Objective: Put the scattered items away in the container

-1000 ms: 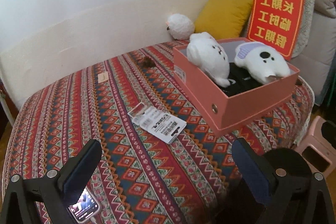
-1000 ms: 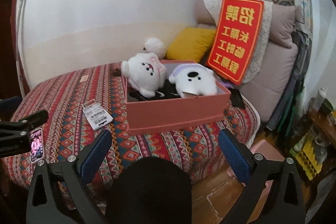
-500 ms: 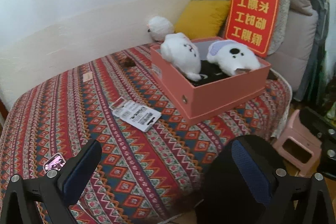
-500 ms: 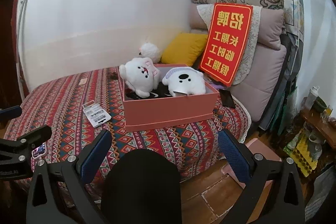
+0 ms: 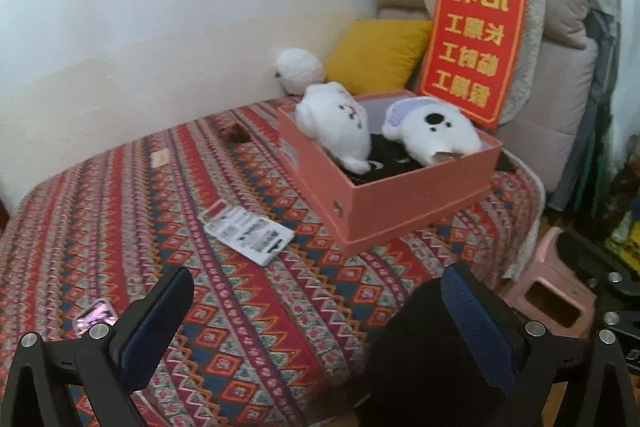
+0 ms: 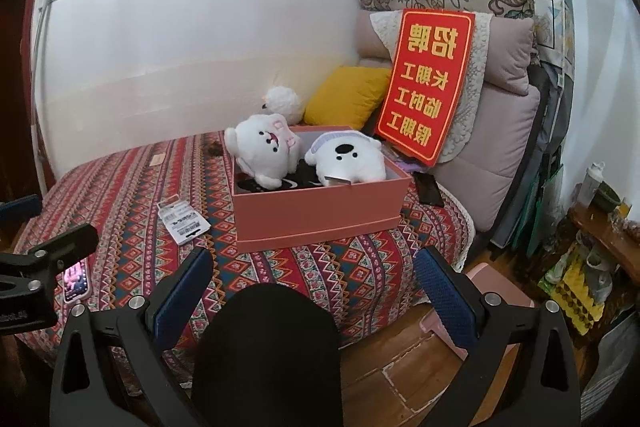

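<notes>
A pink box (image 5: 420, 195) (image 6: 320, 215) stands on the patterned bed cover (image 5: 120, 207). Two white plush toys (image 5: 340, 123) (image 5: 432, 135) (image 6: 264, 151) (image 6: 348, 155) lie in it on a black item (image 5: 384, 163). White paper tags (image 5: 250, 233) (image 6: 182, 219) lie left of the box. A small brown thing (image 5: 234, 133) and a small card (image 5: 160, 158) lie farther back. A phone (image 5: 96, 315) (image 6: 76, 277) rests near the bed's front edge. My left gripper (image 5: 316, 307) and right gripper (image 6: 316, 287) are both open and hold nothing, well short of the box.
A round white plush (image 5: 300, 69), a yellow cushion (image 5: 376, 53) and a red sign (image 5: 476, 35) stand behind the box against folded bedding. A pink stool (image 5: 548, 291) (image 6: 496, 303) sits on the wooden floor at the right. A black rounded shape (image 6: 268, 351) fills the foreground.
Both grippers have drawn back from the bed, so the box and the toys look smaller and more of the floor shows. Nothing on the bed has moved.
</notes>
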{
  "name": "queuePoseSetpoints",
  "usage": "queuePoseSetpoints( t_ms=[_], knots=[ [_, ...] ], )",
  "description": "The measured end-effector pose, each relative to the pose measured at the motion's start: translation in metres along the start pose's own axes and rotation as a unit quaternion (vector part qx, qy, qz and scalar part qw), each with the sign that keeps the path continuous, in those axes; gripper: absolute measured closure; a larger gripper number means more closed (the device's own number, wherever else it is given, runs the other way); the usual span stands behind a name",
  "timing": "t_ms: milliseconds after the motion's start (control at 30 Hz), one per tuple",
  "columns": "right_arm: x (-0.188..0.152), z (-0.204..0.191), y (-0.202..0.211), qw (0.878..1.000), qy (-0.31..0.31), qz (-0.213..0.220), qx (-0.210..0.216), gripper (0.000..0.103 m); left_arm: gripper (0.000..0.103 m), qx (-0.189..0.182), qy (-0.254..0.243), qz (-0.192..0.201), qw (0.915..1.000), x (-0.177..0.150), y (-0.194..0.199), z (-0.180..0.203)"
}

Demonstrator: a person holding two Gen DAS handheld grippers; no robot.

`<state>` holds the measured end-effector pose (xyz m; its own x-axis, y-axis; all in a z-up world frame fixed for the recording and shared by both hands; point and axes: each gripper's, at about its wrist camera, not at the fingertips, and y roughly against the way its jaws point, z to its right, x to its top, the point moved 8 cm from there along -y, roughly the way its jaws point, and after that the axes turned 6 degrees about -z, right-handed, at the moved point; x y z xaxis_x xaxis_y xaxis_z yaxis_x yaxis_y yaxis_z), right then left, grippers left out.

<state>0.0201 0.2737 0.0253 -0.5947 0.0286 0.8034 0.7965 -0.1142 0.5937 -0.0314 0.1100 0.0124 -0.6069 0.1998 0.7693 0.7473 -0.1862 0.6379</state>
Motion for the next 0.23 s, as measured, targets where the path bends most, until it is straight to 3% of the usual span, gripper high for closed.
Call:
queuePoseSetpoints(
  t_ms=[233],
  knots=[
    [-0.0028,0.0038,-0.0019,1.000,-0.002,-0.005,-0.003,0.000,0.001,-0.002,-0.008,0.017,0.9998,0.0031,0.0074,0.0079]
  ],
)
